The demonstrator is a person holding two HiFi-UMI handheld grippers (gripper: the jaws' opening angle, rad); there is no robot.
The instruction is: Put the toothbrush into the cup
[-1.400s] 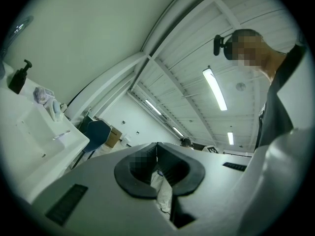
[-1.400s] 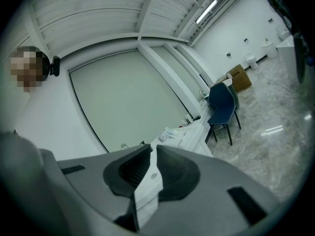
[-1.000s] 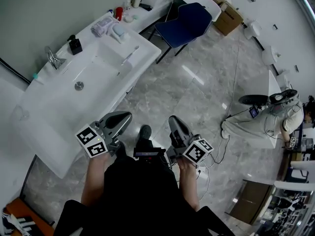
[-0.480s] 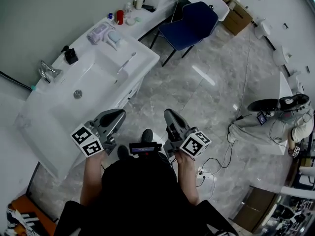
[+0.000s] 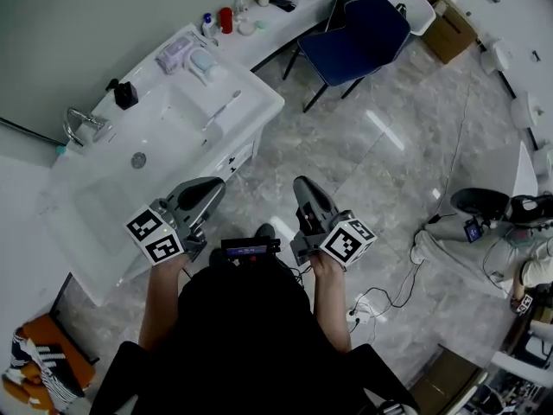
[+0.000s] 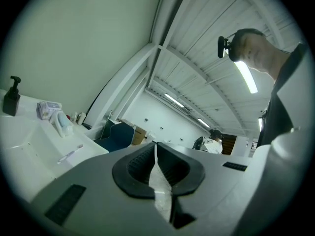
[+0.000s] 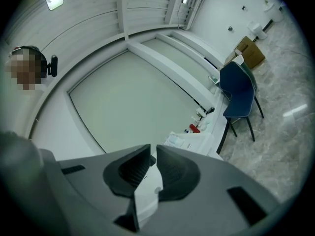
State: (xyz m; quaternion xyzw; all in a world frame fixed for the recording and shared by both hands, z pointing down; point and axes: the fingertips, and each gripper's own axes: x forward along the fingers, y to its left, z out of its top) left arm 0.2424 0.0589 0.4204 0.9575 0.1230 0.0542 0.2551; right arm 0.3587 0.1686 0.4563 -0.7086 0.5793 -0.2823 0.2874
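Task not begun: toothbrush (image 5: 223,111) lies on the washbasin (image 5: 263,102) rim, well apart from the red cup (image 5: 225,20); left gripper (image 5: 214,188) and right gripper (image 5: 302,185) hold nothing, jaws pressed together

I'm steering through a bathroom mock-up set inside a big work hall — a white washbasin (image 5: 186,137) with tap (image 5: 82,126) and soap pump (image 5: 125,95), but a blue chair (image 5: 363,28), cardboard box (image 5: 449,37), loose cables (image 5: 393,296) and strip lights (image 6: 244,76) surround it.
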